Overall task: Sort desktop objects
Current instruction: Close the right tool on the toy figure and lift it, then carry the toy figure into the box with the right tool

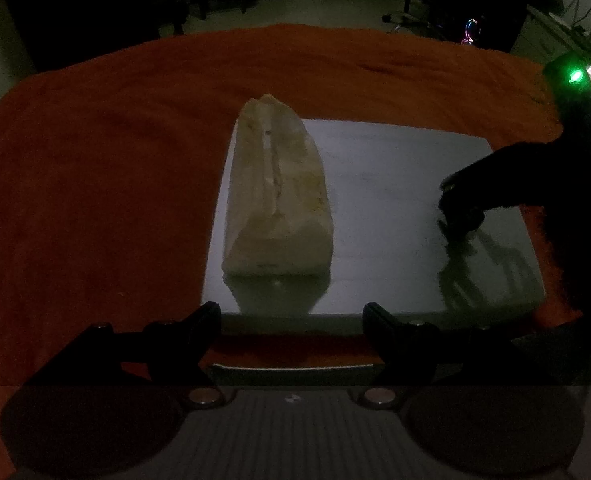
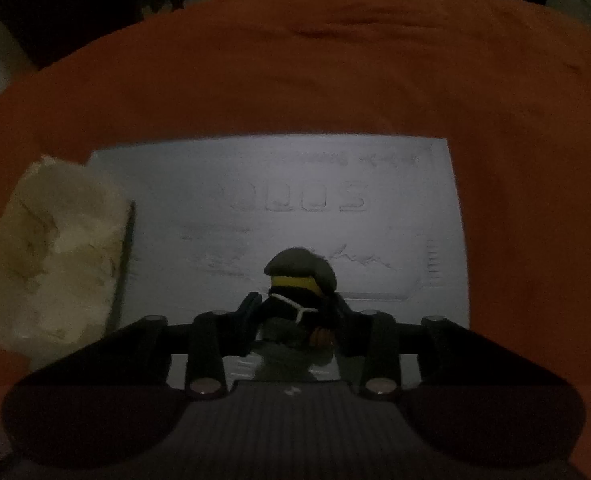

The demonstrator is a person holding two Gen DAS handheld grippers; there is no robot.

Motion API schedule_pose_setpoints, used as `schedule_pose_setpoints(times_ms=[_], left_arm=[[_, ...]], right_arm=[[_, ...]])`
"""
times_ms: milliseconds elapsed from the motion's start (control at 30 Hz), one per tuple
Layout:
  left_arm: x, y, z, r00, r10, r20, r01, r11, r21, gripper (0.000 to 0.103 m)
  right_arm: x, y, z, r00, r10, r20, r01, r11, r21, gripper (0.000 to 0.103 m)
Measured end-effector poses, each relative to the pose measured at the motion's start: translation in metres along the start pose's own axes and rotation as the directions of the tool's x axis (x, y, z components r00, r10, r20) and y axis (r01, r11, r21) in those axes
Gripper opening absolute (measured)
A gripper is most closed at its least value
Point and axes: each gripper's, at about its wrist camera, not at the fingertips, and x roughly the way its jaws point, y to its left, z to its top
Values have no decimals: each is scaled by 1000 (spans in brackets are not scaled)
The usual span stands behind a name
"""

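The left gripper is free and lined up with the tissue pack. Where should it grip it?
Grip the tissue pack across its narrow width near the close end, coming straight ahead. It lies lengthwise away from the open left gripper, long sides exposed.

My left gripper (image 1: pixel 291 320) hangs low and level, its two black fingers spread wide apart with nothing between them. My right gripper (image 2: pixel 295 316) is drawn in — both fingers press against a small toy figure (image 2: pixel 301 284), one on each side. From the left camera, the right gripper (image 1: pixel 461 208) reaches in from the right, tips angled downward.
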Motion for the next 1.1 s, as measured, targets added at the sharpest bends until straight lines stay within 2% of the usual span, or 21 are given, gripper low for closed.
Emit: schedule_pose_setpoints(times_ms=[100,300,433,633,867,1100], left_arm=[[1,0,-1,1000,2,-2,-2,1000,2,76],[2,2,-2,1000,10,-10,-10,1000,1,76],[2,2,-3,1000,9,-5,-9,1000,3,76],[5,3,-5,1000,10,-15,-10,1000,-5,76],[1,0,-6,1000,5,-10,-5,1000,7,76],[0,1,-3,1000,14,-7,-14,1000,-5,76]], right_arm=[[-13,-2,1,999,40,9,-40,999,12,31],[-23,8,-6,1000,12,15,-11,999,-51,30],[-40,9,-10,998,60,25,-58,997,-52,30],[-88,8,-20,984,161,73,-156,985,-70,30],[-154,0,-53,961,243,131,-229,967,-111,30],[-194,-9,-96,941,307,145,-288,948,-137,30]])
